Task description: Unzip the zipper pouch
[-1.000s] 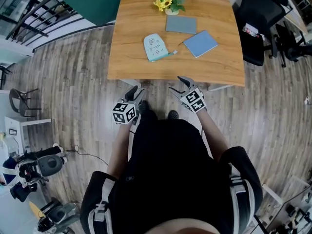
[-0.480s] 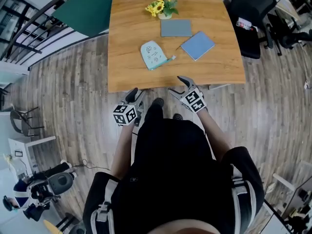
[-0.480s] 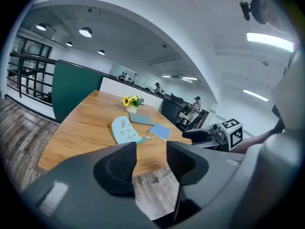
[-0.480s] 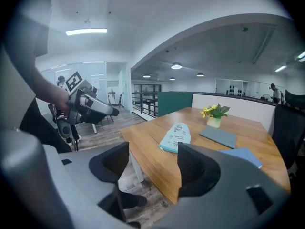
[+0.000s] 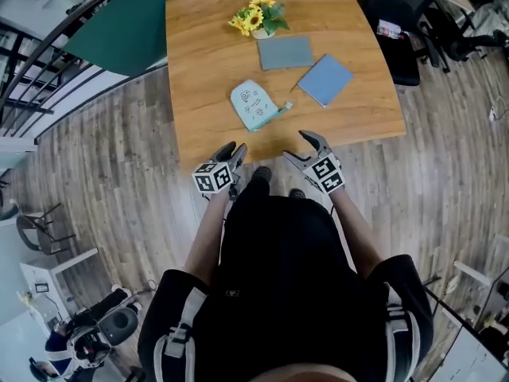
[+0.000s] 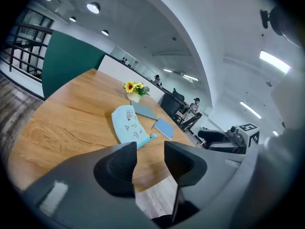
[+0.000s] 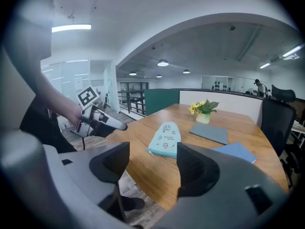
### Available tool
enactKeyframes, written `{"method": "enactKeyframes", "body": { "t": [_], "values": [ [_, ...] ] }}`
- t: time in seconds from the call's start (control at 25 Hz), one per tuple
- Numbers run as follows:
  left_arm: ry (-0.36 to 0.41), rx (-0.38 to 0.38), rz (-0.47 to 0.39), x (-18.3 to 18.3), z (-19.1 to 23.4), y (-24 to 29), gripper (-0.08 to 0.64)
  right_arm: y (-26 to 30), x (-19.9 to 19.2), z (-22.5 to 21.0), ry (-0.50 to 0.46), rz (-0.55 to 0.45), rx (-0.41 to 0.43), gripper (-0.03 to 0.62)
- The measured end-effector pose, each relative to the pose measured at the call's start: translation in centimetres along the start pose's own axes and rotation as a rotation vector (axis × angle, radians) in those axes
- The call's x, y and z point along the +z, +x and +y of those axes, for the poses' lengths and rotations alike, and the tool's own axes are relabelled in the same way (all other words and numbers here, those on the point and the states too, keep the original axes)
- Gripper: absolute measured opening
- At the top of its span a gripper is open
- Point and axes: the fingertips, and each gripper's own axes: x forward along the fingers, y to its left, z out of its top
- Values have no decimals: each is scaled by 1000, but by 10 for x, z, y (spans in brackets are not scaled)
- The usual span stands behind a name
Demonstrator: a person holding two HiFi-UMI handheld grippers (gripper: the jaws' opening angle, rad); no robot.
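A light blue zipper pouch (image 5: 253, 106) with small drawings lies flat on the wooden table (image 5: 199, 78), its teal pull tab (image 5: 284, 107) pointing right. Both grippers hover at the table's near edge, short of the pouch. My left gripper (image 5: 232, 151) has nothing between its jaws, which are closing a little. My right gripper (image 5: 296, 145) stands open and empty. In the left gripper view the pouch (image 6: 127, 124) lies ahead beyond the jaws (image 6: 150, 159). The right gripper view shows the pouch (image 7: 164, 138) ahead, past its jaws (image 7: 152, 168).
A vase of yellow flowers (image 5: 256, 18) stands at the table's far side, with a grey notebook (image 5: 285, 52) and a blue notebook (image 5: 324, 79) near it. Black office chairs (image 5: 394, 22) stand at the right. A green partition (image 5: 119, 30) borders the left.
The person has stepped closer to the table. Both grippers now reach its near edge, and the pouch lies nearer to them than before.
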Motion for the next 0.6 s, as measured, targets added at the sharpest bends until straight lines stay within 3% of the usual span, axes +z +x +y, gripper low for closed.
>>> {"method": "enactKeyframes", "body": {
  "t": [0.32, 0.6],
  "values": [
    [-181, -30, 68, -16, 55, 58, 164, 2, -8, -12, 74, 49, -54, 304],
    [-308, -43, 98, -26, 72, 92, 163, -10, -15, -27, 167, 47, -111, 296]
  ]
}}
